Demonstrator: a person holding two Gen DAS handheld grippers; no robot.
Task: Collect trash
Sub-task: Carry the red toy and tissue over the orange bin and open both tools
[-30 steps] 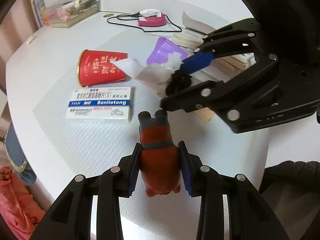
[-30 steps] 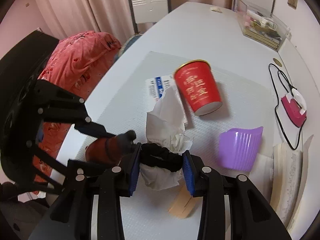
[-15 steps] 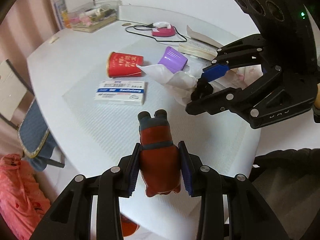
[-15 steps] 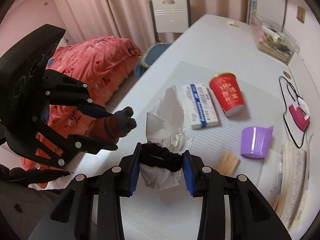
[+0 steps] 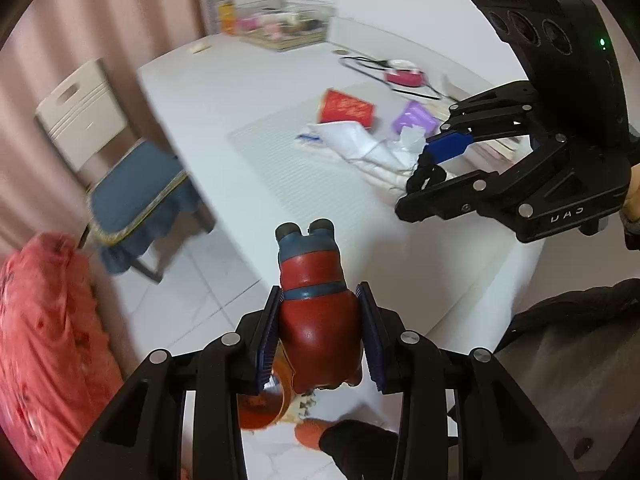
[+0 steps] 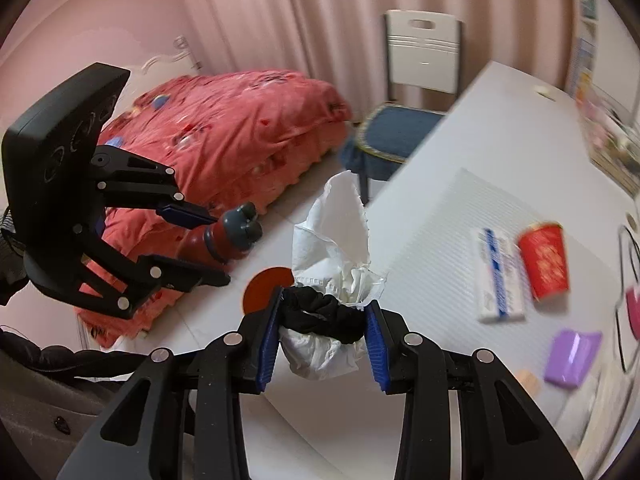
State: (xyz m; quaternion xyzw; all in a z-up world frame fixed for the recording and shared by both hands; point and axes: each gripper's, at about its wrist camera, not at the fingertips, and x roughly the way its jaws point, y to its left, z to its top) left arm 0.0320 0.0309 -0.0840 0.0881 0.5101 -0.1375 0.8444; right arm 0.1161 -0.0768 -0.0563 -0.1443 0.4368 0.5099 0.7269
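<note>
Spanning the upper right of the left wrist frame: white table [image 5: 280, 92], its edge running down to the lower right.
Bed: red-pink quilt [image 6: 240, 120] fills the left centre of the right wrist frame, behind the left gripper.
Chair: white back and blue cushion [image 5: 132, 184], at the left of the left wrist frame, beside the table edge.
Left gripper [image 5: 320, 336]: bottom centre of its own frame, jaws narrowed and clamped on the red figurine [image 5: 318, 320], whose grey feet point away from the camera; it hangs over the floor tiles, off the table.
Right gripper [image 6: 322, 328]: bottom centre of its own frame, jaws narrowed and pinching the white tissue [image 6: 336, 256] and the black hair tie [image 6: 324, 312] wrapped around it; the tissue stands up above the pads.
Orange bin [image 6: 270, 286]: round shape on the floor, just behind the tissue in the right wrist frame; blurred.
Medicine box [image 6: 498, 276]: white and blue, flat on the table mat at right.
Red paper cup [image 6: 544, 260]: on its side, just right of the box.
Purple cup [image 6: 572, 354]: lower right, on the table, apart from the red cup.
</note>
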